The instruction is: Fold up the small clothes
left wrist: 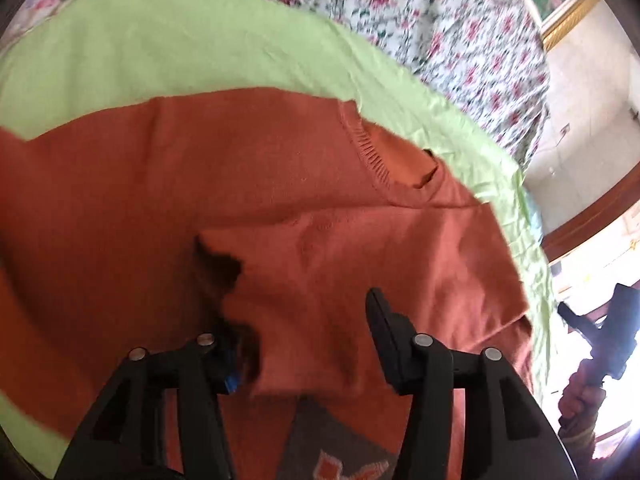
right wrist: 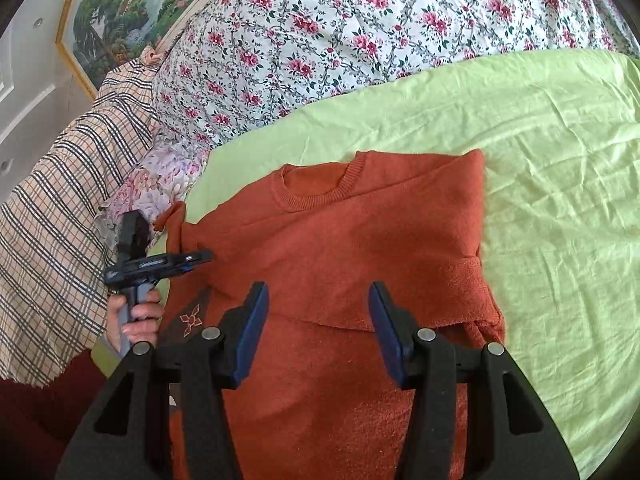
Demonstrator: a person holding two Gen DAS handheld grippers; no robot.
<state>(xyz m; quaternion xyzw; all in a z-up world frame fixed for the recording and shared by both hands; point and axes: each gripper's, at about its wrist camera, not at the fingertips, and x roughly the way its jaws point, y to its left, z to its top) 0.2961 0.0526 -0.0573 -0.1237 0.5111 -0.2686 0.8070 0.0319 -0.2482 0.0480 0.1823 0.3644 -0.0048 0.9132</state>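
A bed fills both views, covered by a light green sheet (right wrist: pixel 540 152) with a white quilt printed with pink flowers (right wrist: pixel 360 20) bunched behind it. A beige plaid cloth (right wrist: pixel 60 200) lies at the bed's left edge, beside a paler floral fabric (right wrist: pixel 160 176). On the wall behind hangs a gold-framed landscape painting (right wrist: pixel 132 4). Nothing lies on top of the garment.

A rust-orange knitted sweater (right wrist: pixel 340 240) lies flat on the green sheet, its ribbed round collar (right wrist: pixel 316 196) toward the quilt. Its right sleeve is folded inward across the chest, leaving a straight folded edge on that side. Near the lower left is a dark grey patch with a small orange flower-like motif (right wrist: pixel 192 320); in the left wrist view orange shapes show on the same patch, but no writing can be read.

The left gripper (left wrist: pixel 296 336), held in a hand (right wrist: pixel 136 316), has its fingers partly apart. A fold of orange sleeve stands between them; the cloth hides the left finger tip, so whether they pinch it cannot be told. The right gripper (right wrist: pixel 316 320) hovers over the sweater's middle, fingers about halfway apart and empty.
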